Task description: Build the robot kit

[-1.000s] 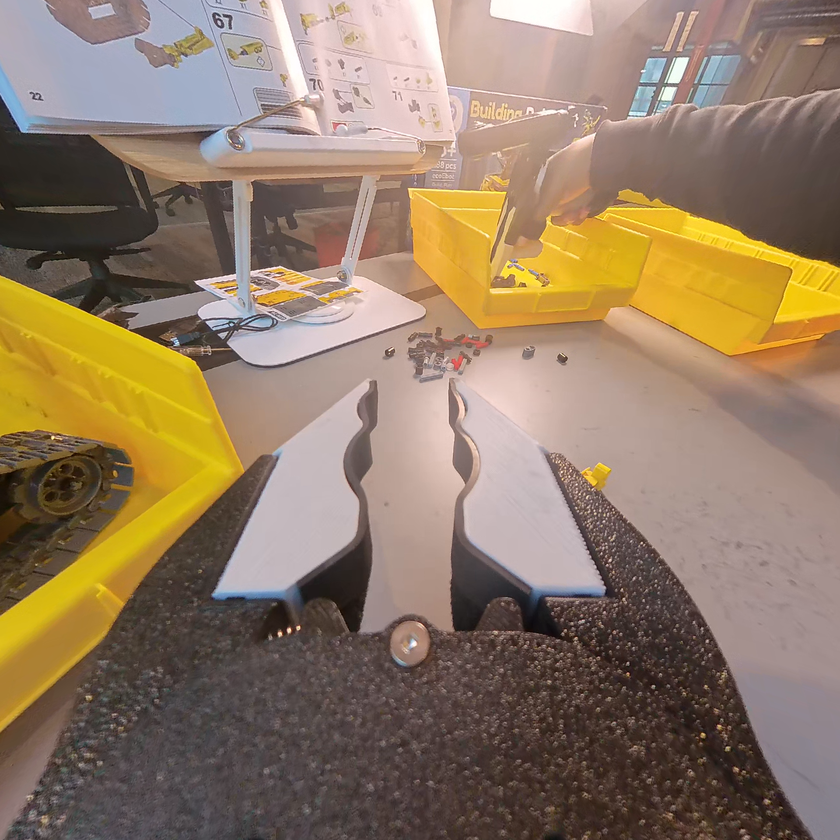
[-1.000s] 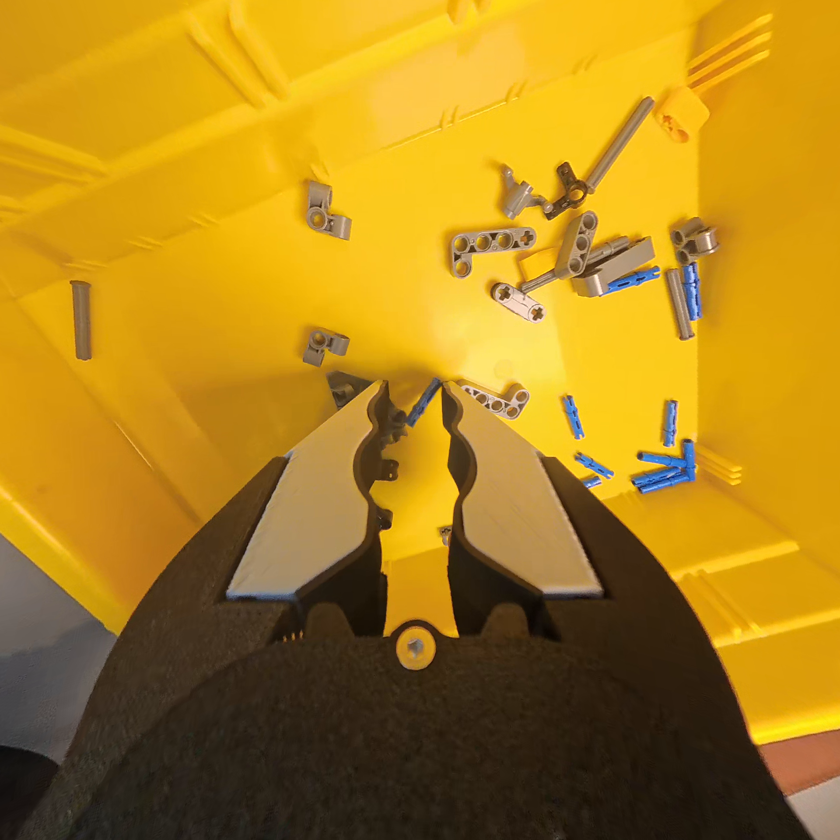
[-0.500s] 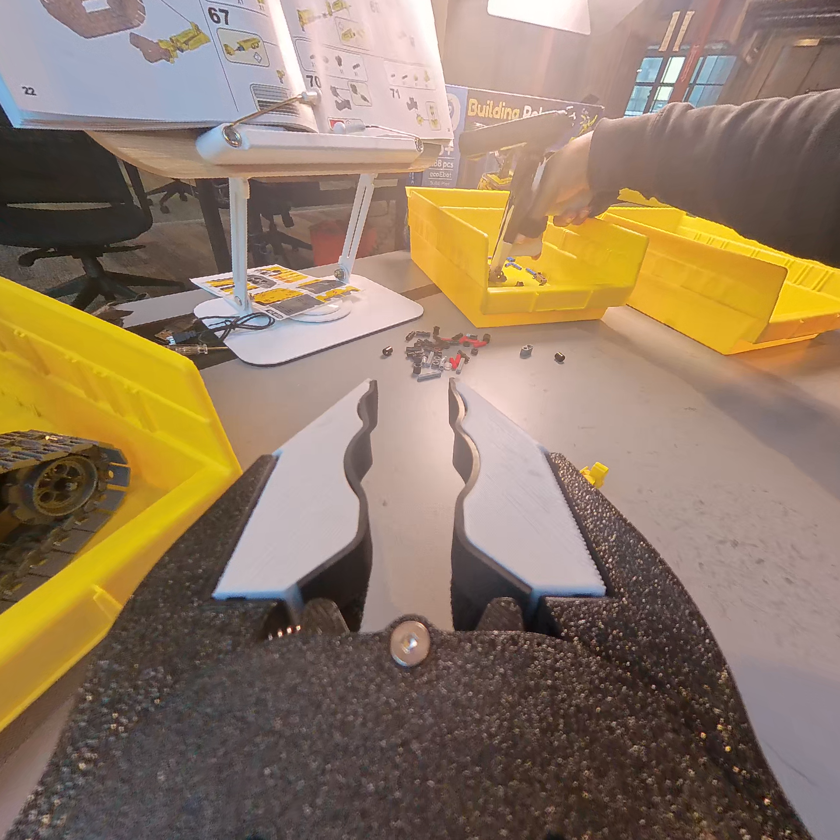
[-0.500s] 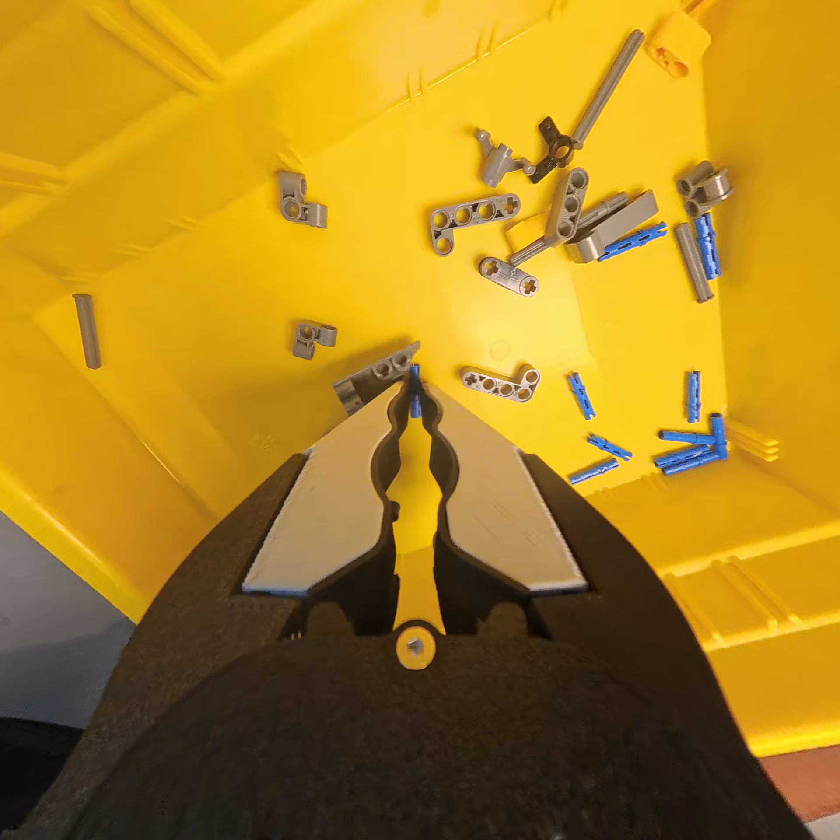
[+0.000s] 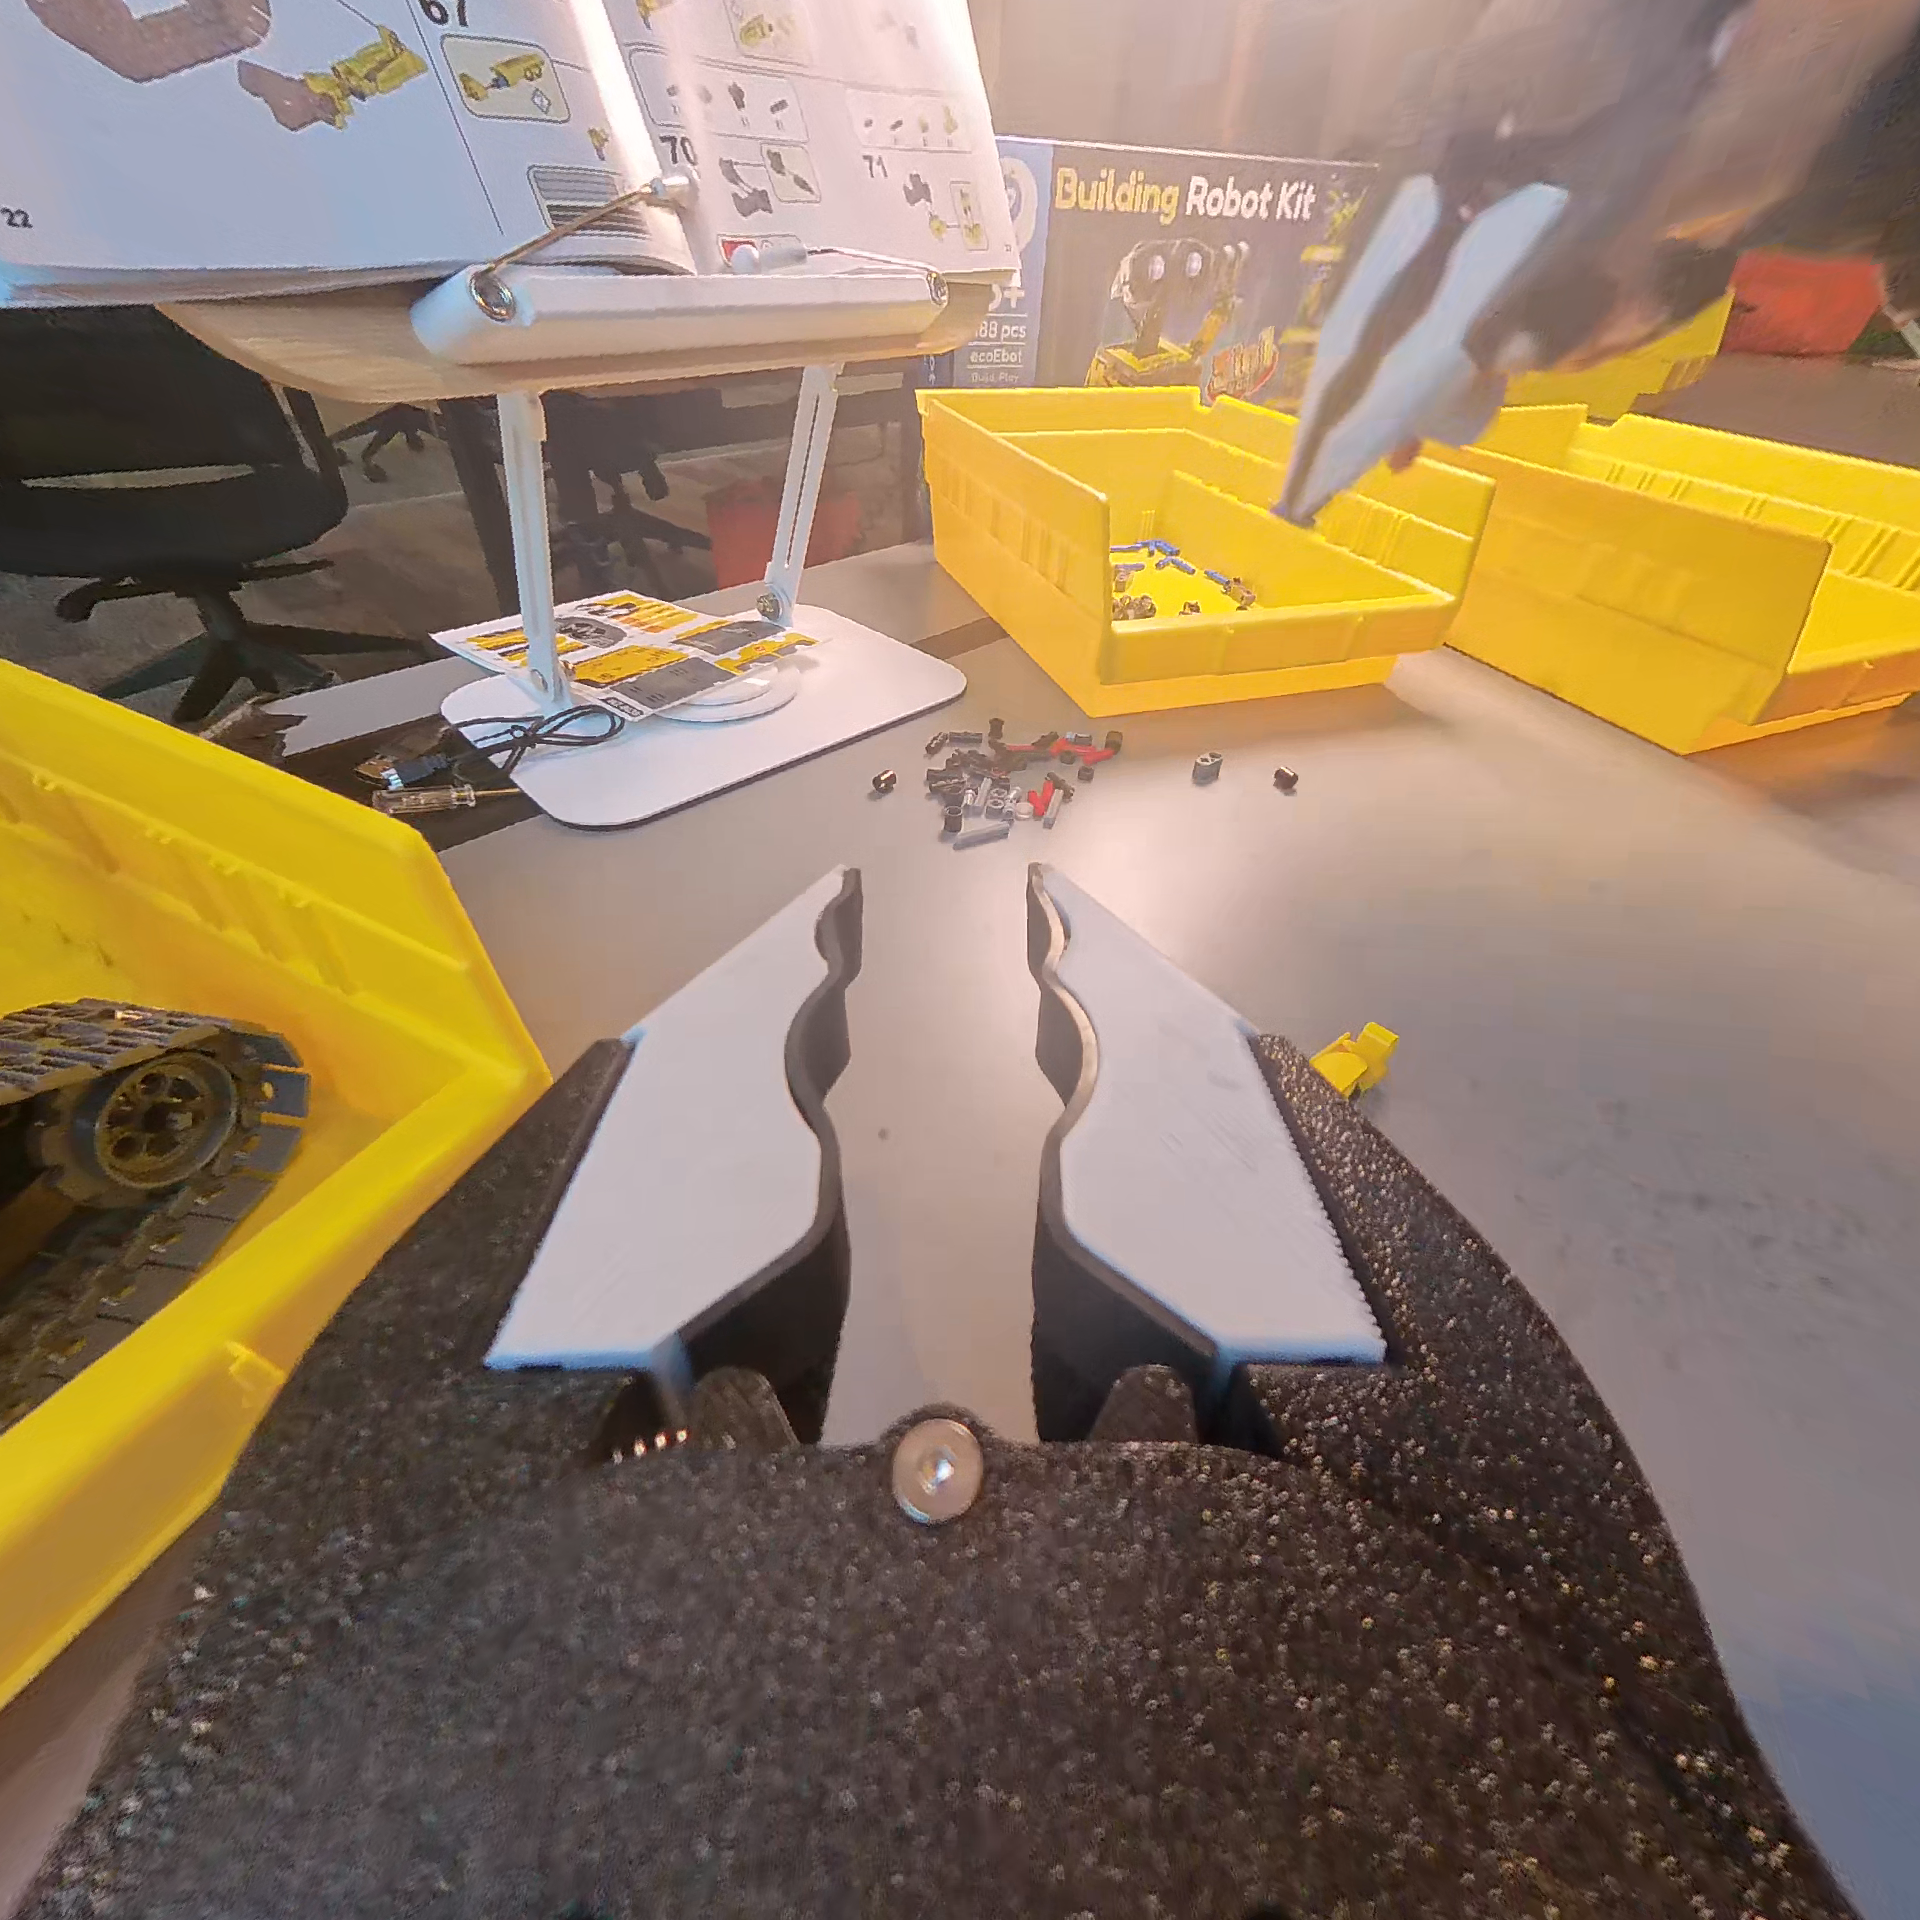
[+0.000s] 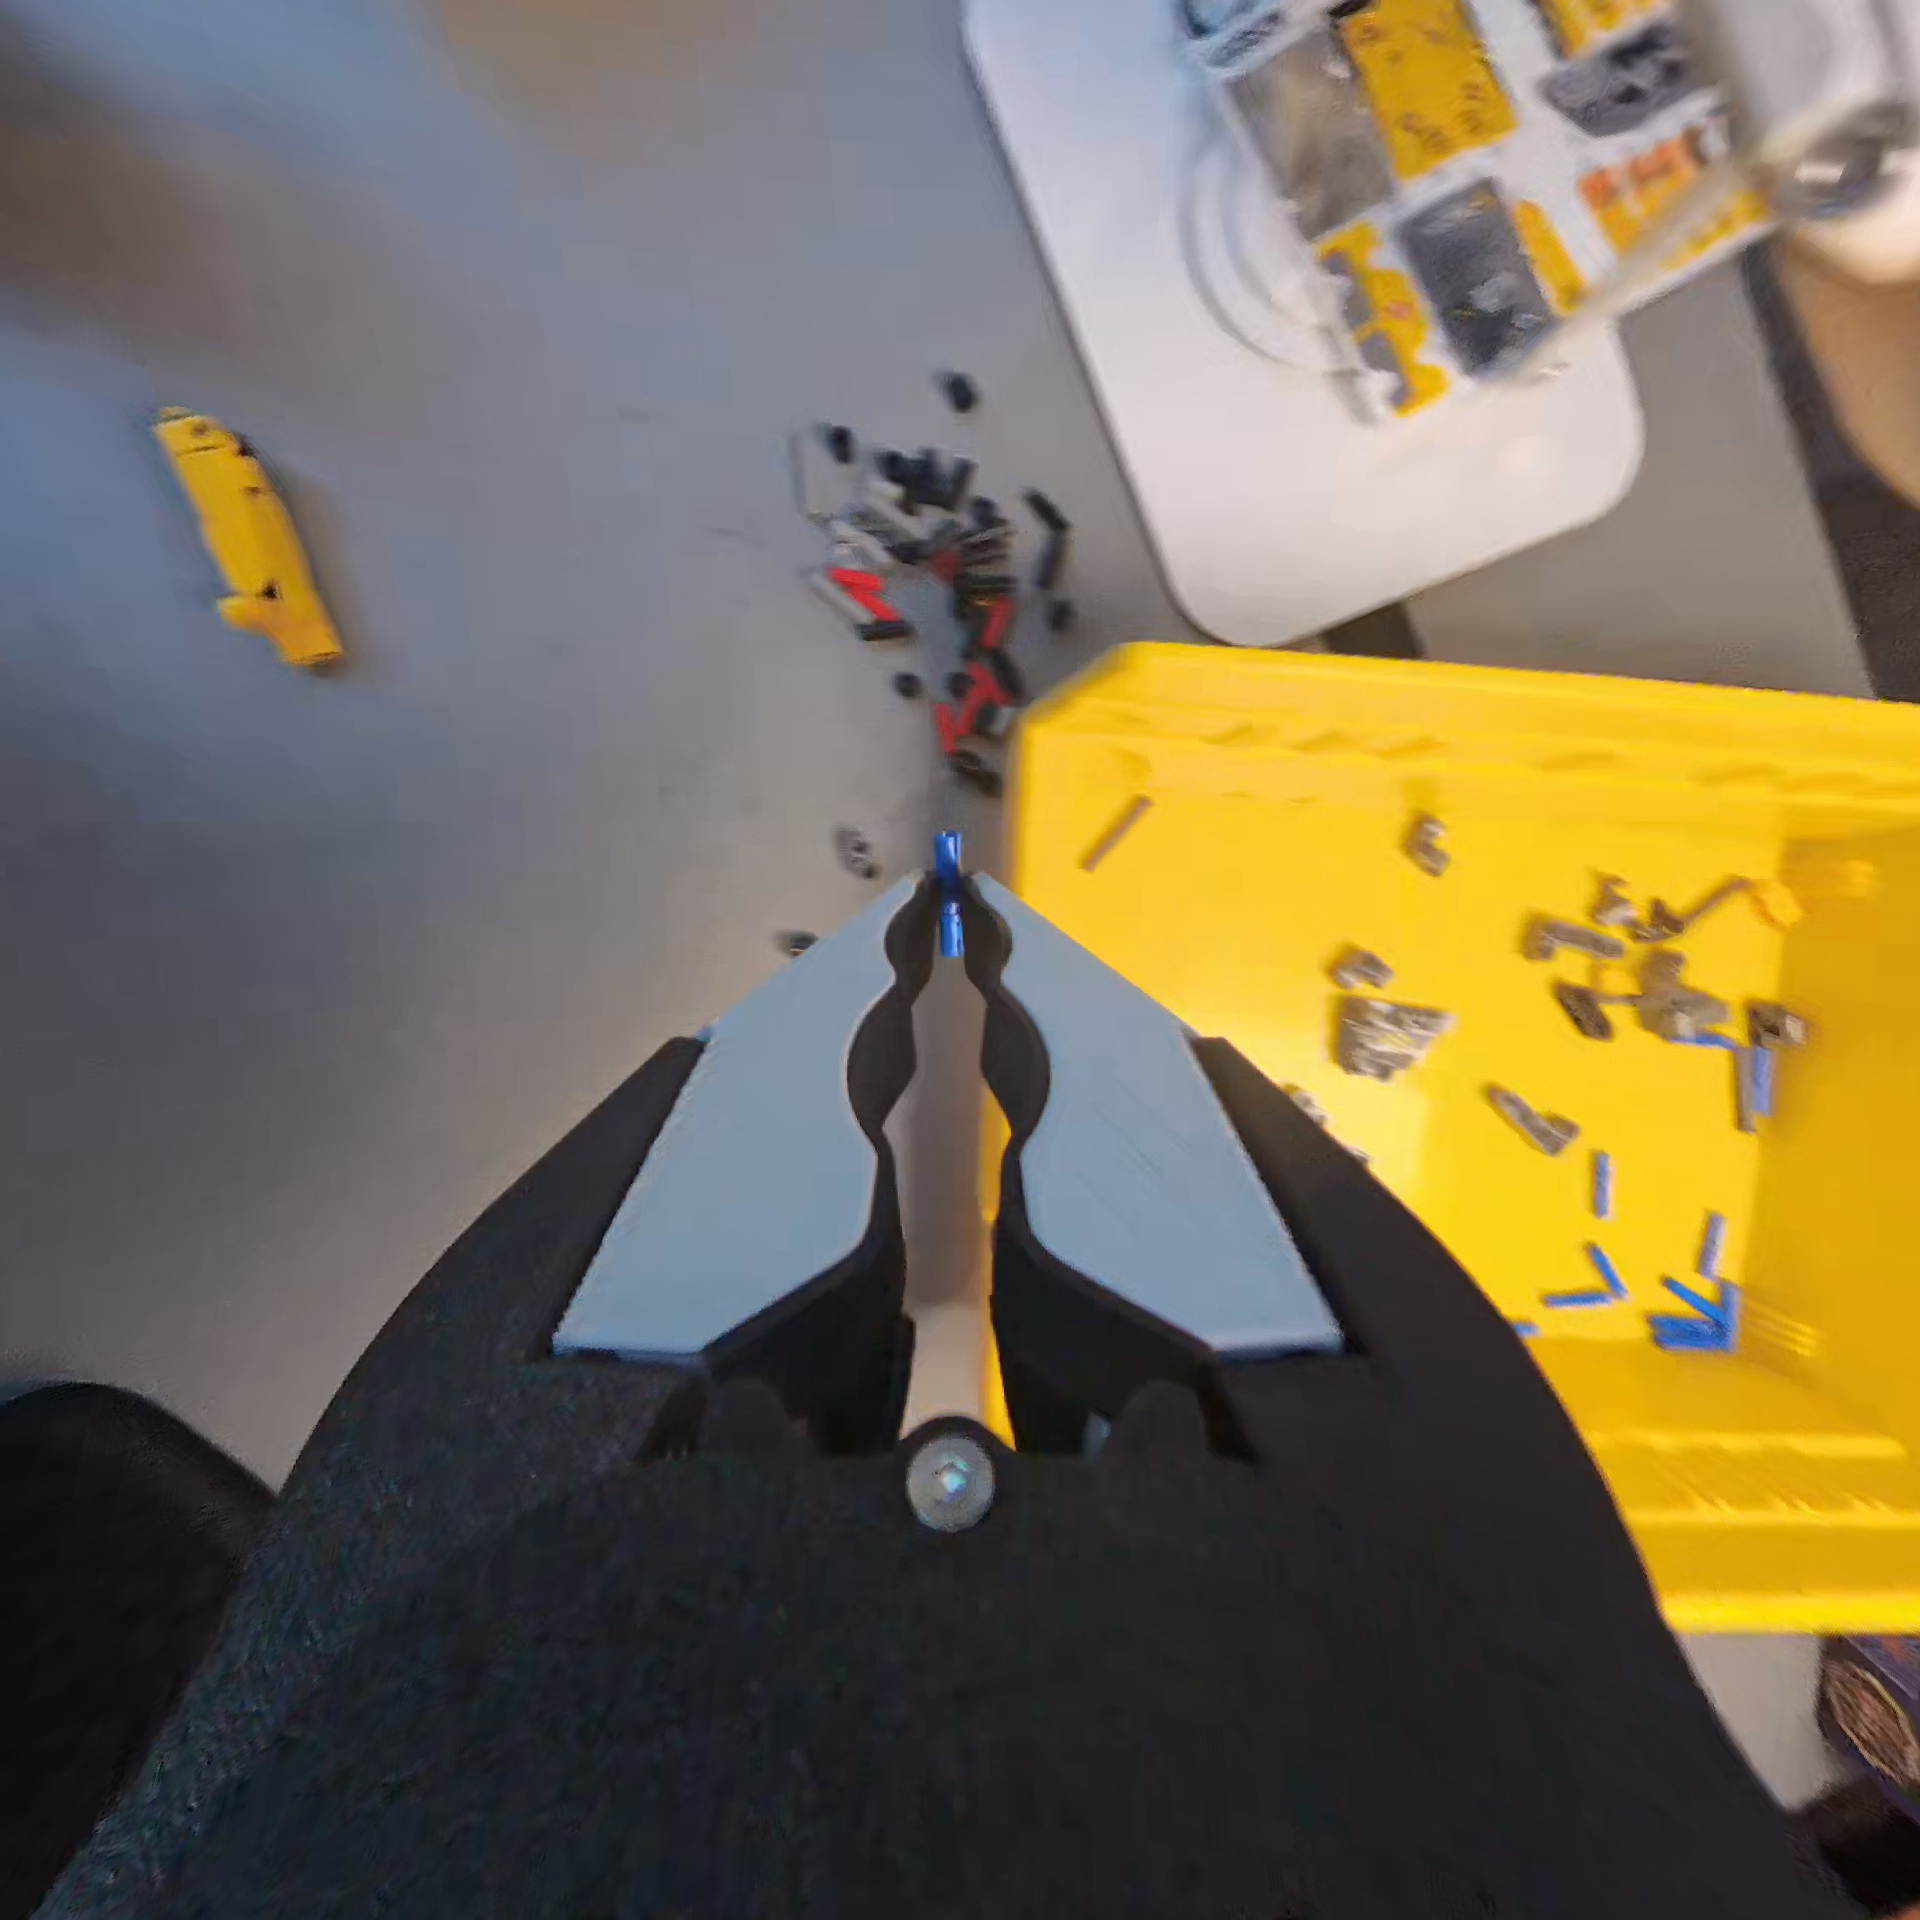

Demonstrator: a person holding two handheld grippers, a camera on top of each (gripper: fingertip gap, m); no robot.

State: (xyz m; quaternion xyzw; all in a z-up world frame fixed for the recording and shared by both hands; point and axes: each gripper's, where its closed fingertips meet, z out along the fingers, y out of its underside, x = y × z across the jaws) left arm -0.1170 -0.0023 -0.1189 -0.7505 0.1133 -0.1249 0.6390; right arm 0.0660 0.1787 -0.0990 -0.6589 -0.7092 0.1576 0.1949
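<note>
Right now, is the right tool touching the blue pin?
Touching. The right wrist view shows the right tool shut on the blue pin, both fingertips pressed against its sides, above the grey table.

Glossy plastic bin (image 6: 1455,748); matt grey table (image 5: 1558,1039); paper booklet (image 5: 312,135).

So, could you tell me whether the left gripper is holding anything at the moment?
No, the left gripper is open, with only bare grey table between its fingers.

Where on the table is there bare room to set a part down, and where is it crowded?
Bare grey table lies right of the open left gripper, past the small yellow piece. Crowded: the loose pile of small parts between the white stand base and the yellow bin.
</note>
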